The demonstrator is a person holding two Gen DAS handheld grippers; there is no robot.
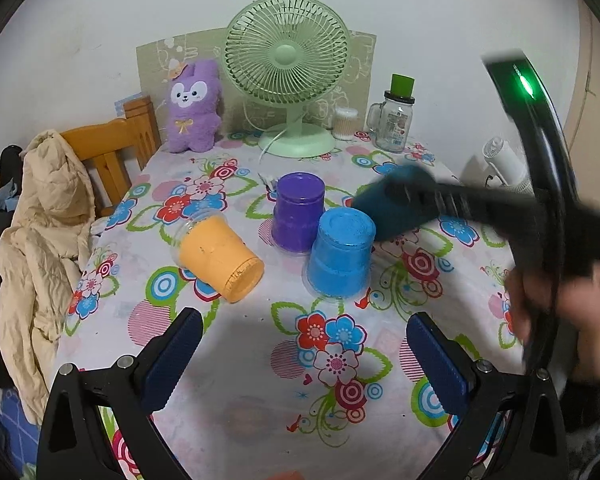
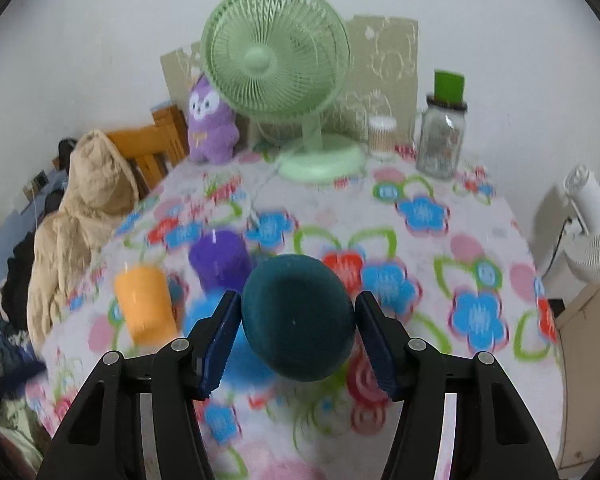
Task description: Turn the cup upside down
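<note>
Teal cup (image 2: 298, 318) sits clamped between the two blue pads of the right gripper (image 2: 296, 336), its flat base turned toward the right wrist camera; in the left wrist view the same cup (image 1: 392, 204) is a blurred dark shape held on its side above the surface, just right of the blue cup. The left gripper (image 1: 304, 356) hangs nearest the camera with its jaws spread wide and nothing between them, over the flowered cloth covering the surface (image 1: 260, 344). At the right edge of that view a hand (image 1: 560, 304) grips the right tool's handle, blurred.

Beyond the left gripper, a blue cup (image 1: 342, 252) stands upside down, base up. Just behind it and to its left, touching or nearly so, a purple cup (image 1: 298, 210) also stands inverted. Left of both, apart from them, an orange cup (image 1: 220, 258) lies on its side with its base toward the camera.

Further back stands a pale green desk fan (image 1: 288, 68) on its round base. To its left a purple plush toy (image 1: 194, 108) leans upright; to its right are a small container of cotton swabs (image 1: 345, 122) and a glass jar (image 1: 394, 120) with a green top. A wooden chair (image 1: 116, 148) with a beige jacket (image 1: 48, 232) draped over it stands at the surface's left side, and a white fan (image 2: 592, 224) off to the right.
</note>
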